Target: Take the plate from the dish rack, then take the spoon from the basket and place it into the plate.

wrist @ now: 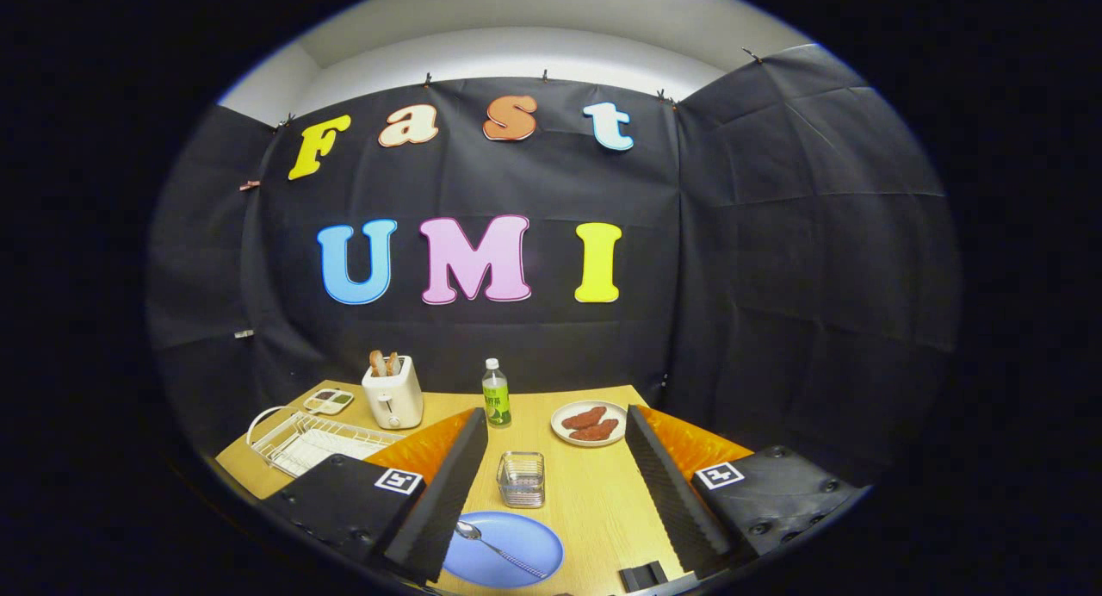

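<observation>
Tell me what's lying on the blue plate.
A spoon lies on the blue plate, bowl end toward the left finger. The plate's left edge is hidden behind that finger. The gripper is open, holding nothing.

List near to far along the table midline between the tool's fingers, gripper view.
Tool open, holding nothing. Blue plate with spoon lying on it → small wire basket → green-label bottle.
</observation>
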`<state>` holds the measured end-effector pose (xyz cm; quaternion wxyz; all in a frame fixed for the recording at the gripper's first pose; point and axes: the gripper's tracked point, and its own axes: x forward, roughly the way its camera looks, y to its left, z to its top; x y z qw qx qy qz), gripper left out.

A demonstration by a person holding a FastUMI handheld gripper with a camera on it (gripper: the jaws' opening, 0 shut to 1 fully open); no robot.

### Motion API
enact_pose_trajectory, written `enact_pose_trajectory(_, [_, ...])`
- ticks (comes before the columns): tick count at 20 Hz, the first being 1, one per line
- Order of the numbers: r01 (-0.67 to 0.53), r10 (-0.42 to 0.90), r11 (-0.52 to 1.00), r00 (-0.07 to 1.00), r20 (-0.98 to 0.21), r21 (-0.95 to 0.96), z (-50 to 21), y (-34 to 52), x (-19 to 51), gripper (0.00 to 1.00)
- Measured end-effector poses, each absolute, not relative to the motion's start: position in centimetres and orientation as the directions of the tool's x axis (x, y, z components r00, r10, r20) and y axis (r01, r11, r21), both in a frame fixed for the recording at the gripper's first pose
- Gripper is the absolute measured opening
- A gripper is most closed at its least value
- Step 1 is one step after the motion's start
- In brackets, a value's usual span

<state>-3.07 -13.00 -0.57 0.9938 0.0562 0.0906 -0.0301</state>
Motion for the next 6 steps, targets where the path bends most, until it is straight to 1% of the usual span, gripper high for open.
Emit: enact_pose_trajectory(6, [0.074,-0.058,0.994,0.979,-0.195,0.077,-0.8,-11.3,-4.5,0.99])
